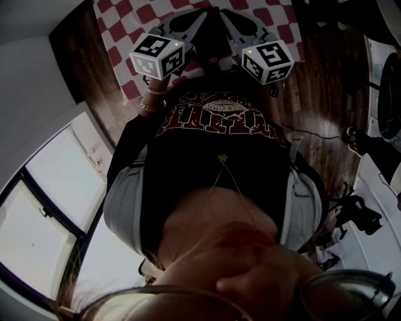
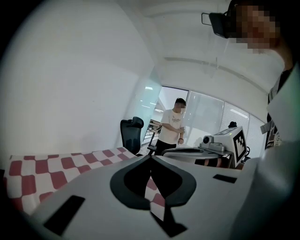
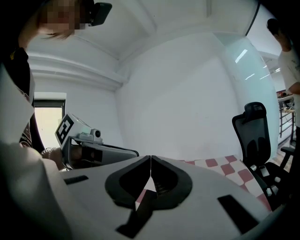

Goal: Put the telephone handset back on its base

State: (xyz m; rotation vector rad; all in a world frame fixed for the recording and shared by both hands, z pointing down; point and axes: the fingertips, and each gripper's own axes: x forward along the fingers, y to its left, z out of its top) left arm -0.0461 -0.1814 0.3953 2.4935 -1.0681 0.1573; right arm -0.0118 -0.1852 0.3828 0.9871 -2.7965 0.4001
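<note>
No telephone handset or base shows in any view. A red and white checked cloth covers the table ahead of me. My left gripper and right gripper are held side by side at chest height over the cloth's near edge, with their marker cubes towards me. In the left gripper view the left gripper has its jaws closed tip to tip with nothing between them, above the checked cloth. The right gripper is likewise shut and empty in its own view.
A black office chair stands beyond the table, also seen as the chair in the right gripper view. A person in a white shirt stands further back. Dark wooden floor with cables and equipment lies on my right, a window on my left.
</note>
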